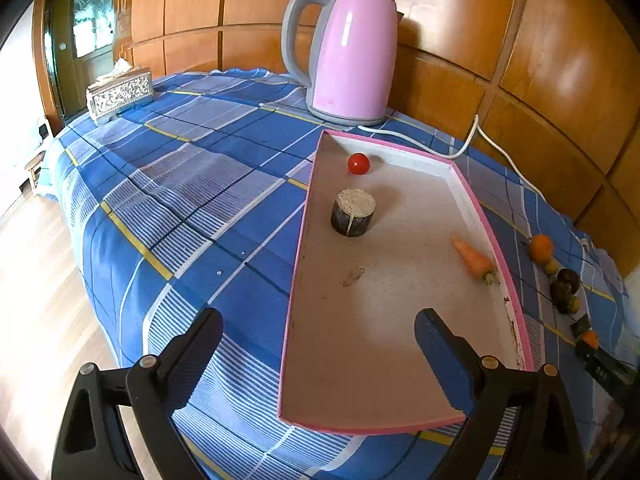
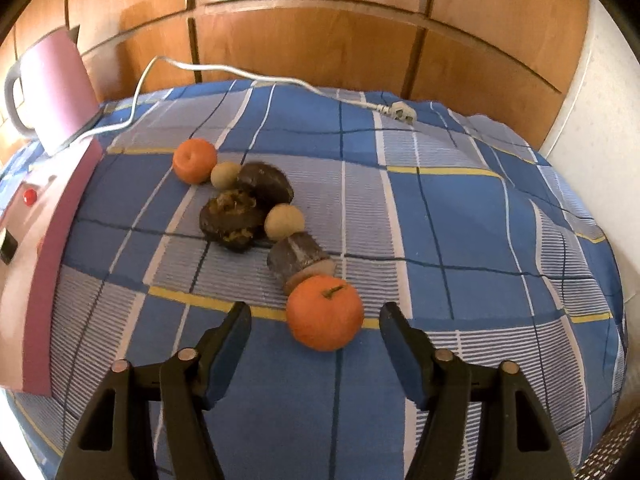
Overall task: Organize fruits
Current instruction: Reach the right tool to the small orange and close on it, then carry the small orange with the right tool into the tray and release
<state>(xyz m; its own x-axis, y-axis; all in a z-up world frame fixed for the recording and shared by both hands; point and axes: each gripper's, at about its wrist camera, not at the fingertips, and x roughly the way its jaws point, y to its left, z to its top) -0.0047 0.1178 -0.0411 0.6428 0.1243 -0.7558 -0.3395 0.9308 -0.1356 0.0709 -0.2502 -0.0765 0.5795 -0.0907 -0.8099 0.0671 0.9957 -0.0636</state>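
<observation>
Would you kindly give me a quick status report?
Both grippers open, empty. Right gripper lined up on nearest orange. Left gripper over pink tray. Dark cylinder touches orange.

A tray lies on the tablecloth at centre right of the left wrist frame, a kettle behind it. In the tray a tomato sits farthest back, a log slice before it, a carrot against the right wall. A tissue box stands upper left. Right of the tray, fruits run in a line; in the right wrist frame the nearest orange lies at centre.
</observation>
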